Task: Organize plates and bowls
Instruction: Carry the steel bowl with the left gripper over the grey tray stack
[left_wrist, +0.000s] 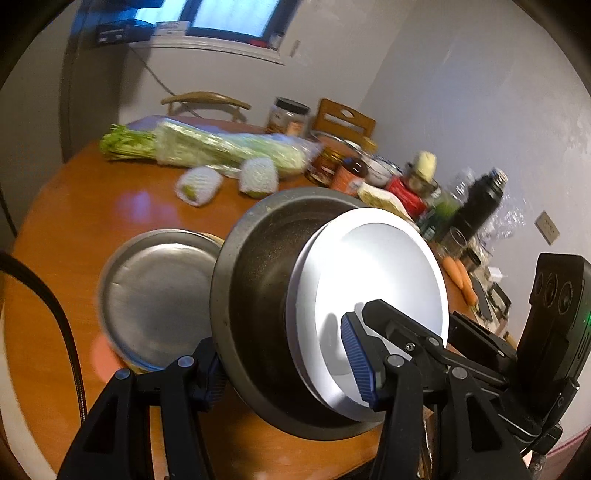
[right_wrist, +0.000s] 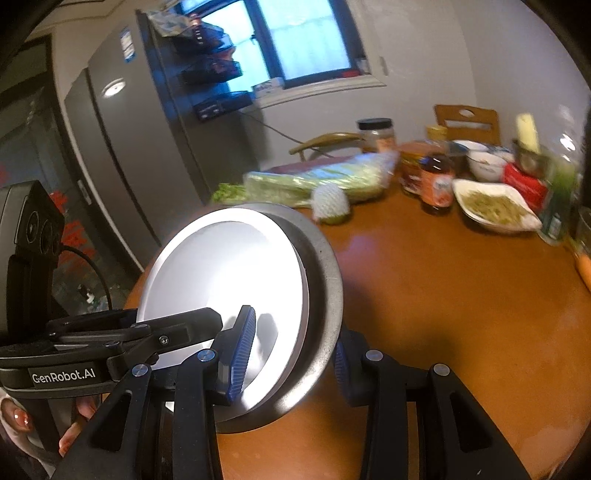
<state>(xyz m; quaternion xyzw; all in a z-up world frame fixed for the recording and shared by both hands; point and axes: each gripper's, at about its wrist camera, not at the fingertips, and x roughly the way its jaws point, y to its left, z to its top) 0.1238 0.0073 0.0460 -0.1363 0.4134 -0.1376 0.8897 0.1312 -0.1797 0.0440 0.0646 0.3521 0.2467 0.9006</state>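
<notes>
While both my tools clamp the same stack, the dark metal bowl (left_wrist: 258, 295) with the white plate (left_wrist: 376, 280) nested in it is tilted on edge and lifted clear of the orange worktop (left_wrist: 92, 206), centre of both frames. My left tool (left_wrist: 284, 365) is partly closed on the stack's lower edge: one blue pad on the plate face, the other behind the bowl's outer wall. My right tool (right_wrist: 291, 354) grips likewise, lower centre of its frame, left pad on the plate (right_wrist: 229, 266), right pad behind the bowl rim (right_wrist: 325, 273). A steel plate (left_wrist: 159, 291) lies flat on the worktop, left of the bowl in the left view. Bagged celery (left_wrist: 207, 147), jars and a dish of food (right_wrist: 495, 206) crowd the far side, blurred.
</notes>
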